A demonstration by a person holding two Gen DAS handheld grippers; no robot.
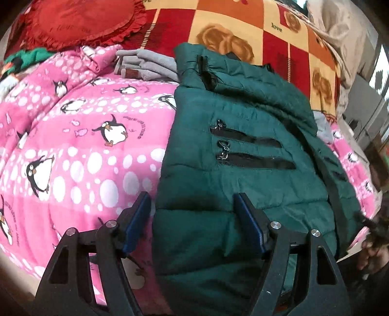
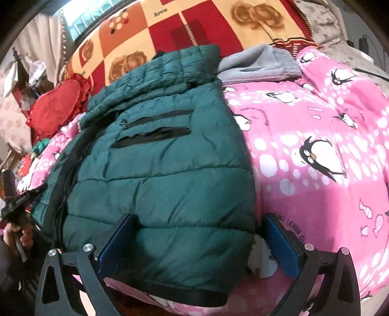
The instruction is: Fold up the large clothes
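Observation:
A dark green puffer jacket (image 1: 243,150) lies folded lengthwise on a pink penguin blanket (image 1: 80,150), with black zip pockets facing up. My left gripper (image 1: 192,209) is open, its jaws either side of the jacket's near left edge. In the right wrist view the jacket (image 2: 155,170) fills the middle, and my right gripper (image 2: 199,233) is open, its jaws either side of the jacket's near right hem corner. The left gripper's handle and the hand (image 2: 17,218) holding it show at the far left of that view.
A folded grey garment (image 1: 148,65) lies beyond the jacket, also in the right wrist view (image 2: 257,64). A red frilled cushion (image 1: 80,21) and a red-orange checked blanket (image 1: 255,31) lie at the back. Room clutter stands at the edges.

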